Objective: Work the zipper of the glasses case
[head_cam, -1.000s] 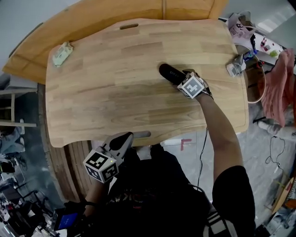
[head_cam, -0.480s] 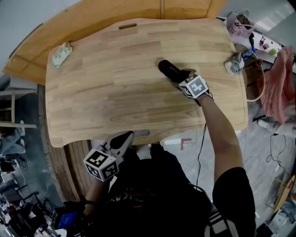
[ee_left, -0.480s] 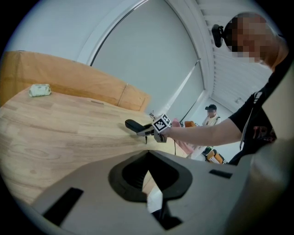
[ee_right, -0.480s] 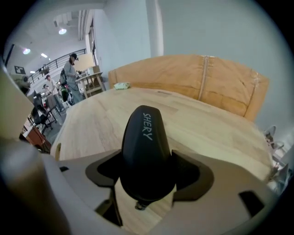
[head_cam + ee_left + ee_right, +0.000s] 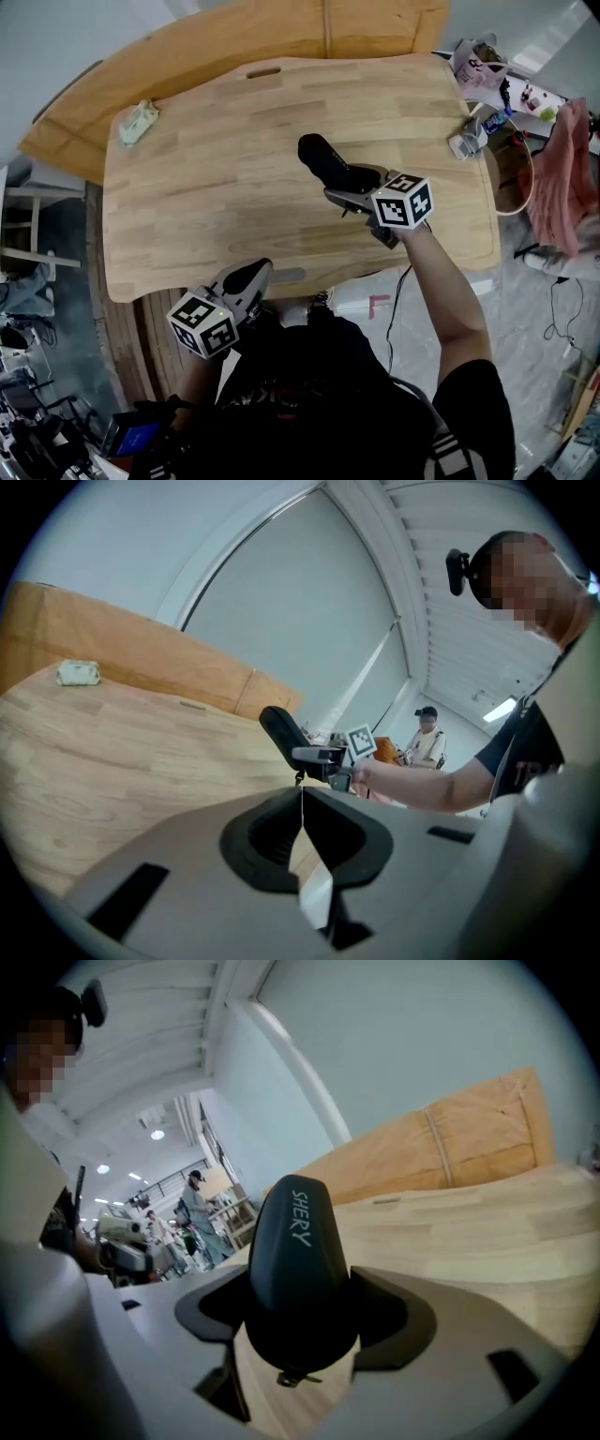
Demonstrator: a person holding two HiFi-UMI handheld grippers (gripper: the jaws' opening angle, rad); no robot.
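right gripper (image 5: pixel 349 194), clenched on the glasses case (image 5: pixel 322 159), has raised it off the table (image 5: pixel 216 187); left gripper (image 5: pixel 246 279) waits closed and empty, zipper (image 5: pixel 292 1378) not yet worked.

The worktop (image 5: pixel 234 187) is viewed steeply from above by the head camera. It is skimmed low from its near edge along the left tongs (image 5: pixel 302 832), and closely along the right tongs (image 5: pixel 300 1321). The glasses case (image 5: pixel 292 1260) is shared by all views.

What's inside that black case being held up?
Nothing shows: the glasses case looks zipped shut, clamped in the right gripper. Only its black shell and zipper pull are visible; any contents are covered.
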